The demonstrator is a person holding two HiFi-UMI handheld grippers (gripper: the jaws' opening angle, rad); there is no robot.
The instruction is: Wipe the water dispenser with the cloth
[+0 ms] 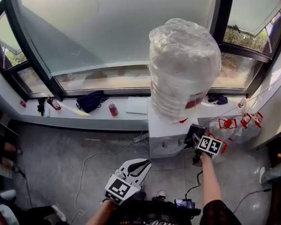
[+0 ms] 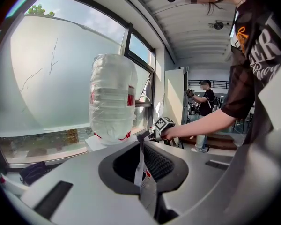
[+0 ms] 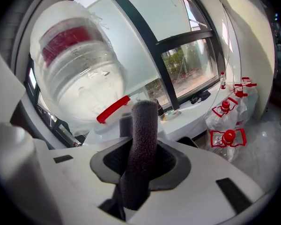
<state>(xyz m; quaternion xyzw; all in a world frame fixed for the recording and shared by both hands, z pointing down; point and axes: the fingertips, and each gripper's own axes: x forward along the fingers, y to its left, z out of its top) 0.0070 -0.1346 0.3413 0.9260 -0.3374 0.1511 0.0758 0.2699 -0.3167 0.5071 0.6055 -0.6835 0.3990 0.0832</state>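
The white water dispenser (image 1: 165, 137) stands against the window sill and carries a big plastic-wrapped bottle (image 1: 183, 68). My right gripper (image 1: 193, 135) is at the dispenser's top right corner, shut on a dark grey cloth (image 1: 195, 131). In the right gripper view the rolled cloth (image 3: 139, 153) sticks up between the jaws, with the bottle (image 3: 77, 74) close behind it. My left gripper (image 1: 138, 165) hangs low in front of the dispenser, jaws together and apart from it. The left gripper view looks past its shut jaws to the bottle (image 2: 111, 97) and the right gripper (image 2: 154, 134).
On the sill lie a dark bag (image 1: 90, 101), a red can (image 1: 113, 109) and a spray bottle (image 1: 53, 103). Empty red-capped jugs (image 1: 234, 125) sit on the floor right of the dispenser. A white cable (image 1: 99, 155) runs over the floor. A person (image 2: 206, 102) stands far off.
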